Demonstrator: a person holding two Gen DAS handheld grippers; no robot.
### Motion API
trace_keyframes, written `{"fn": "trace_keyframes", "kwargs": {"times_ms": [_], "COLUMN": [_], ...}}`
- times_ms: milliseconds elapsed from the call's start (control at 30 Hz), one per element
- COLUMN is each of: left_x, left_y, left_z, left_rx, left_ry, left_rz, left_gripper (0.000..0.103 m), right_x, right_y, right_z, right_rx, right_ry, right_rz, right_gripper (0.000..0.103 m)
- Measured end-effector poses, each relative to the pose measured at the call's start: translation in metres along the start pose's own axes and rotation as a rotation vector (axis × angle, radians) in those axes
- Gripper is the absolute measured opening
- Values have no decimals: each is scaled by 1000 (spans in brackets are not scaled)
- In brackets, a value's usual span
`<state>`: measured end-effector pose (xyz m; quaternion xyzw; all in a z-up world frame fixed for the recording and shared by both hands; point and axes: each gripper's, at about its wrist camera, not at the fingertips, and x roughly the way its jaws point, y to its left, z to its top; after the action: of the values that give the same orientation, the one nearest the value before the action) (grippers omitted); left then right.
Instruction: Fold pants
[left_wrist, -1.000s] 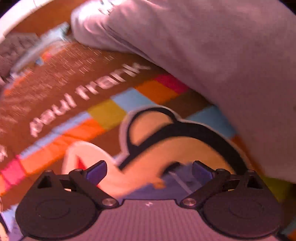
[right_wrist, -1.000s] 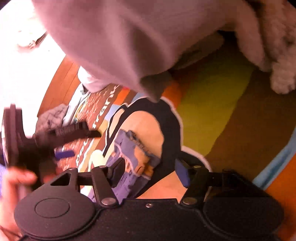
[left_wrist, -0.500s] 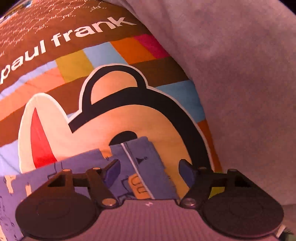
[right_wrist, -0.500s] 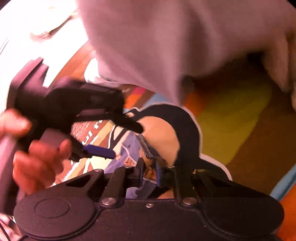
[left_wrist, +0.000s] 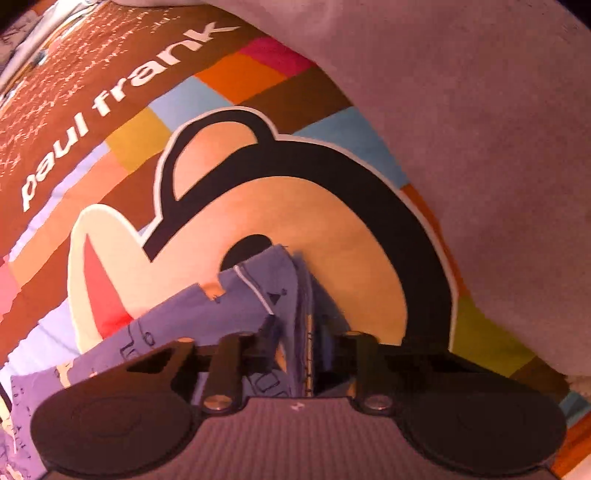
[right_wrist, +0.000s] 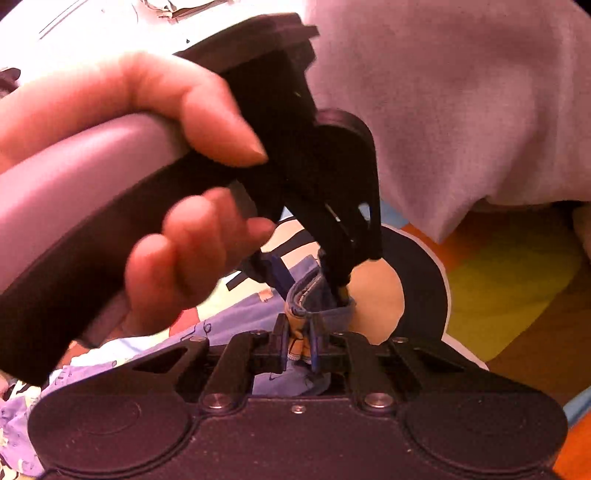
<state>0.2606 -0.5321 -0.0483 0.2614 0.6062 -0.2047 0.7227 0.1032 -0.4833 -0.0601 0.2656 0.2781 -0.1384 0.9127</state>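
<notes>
Pants (left_wrist: 236, 325), purple print, lie bunched on the cartoon blanket (left_wrist: 295, 206), one corner gathered up. My left gripper (left_wrist: 295, 354) is clenched on a thick edge of that corner; my right gripper (right_wrist: 297, 350) is pinched on the same bunch just beside it, with my left hand (right_wrist: 155, 177) close overhead. Judgement: early stage, grasp made, no fold laid down yet. Lifting, spreading and folding all remain. Grey garment (left_wrist: 480, 147) lies beyond, untouched.

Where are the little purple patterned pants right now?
The purple patterned pants lie bunched low in both views on the colourful cartoon blanket, pinched by both hand-held grippers.
</notes>
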Motion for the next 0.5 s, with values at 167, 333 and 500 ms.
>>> {"fn": "trace_keyframes", "kwargs": {"times_ms": [167, 333, 500], "left_x": [-8, -13, -13], "left_y": [11, 38, 54], "left_z": [-8, -11, -14], "left_rx": [-65, -189, -209], "left_ry": [-47, -72, -61], "left_rz": [-12, -108, -153], "left_gripper": [8, 7, 7], "right_x": [1, 1, 10], "right_y": [-2, -17, -25], "right_z": [1, -1, 0], "right_rx": [4, 81, 121], "right_ry": [6, 2, 29], "right_rz": [3, -63, -74], "right_gripper": [19, 77, 77]}}
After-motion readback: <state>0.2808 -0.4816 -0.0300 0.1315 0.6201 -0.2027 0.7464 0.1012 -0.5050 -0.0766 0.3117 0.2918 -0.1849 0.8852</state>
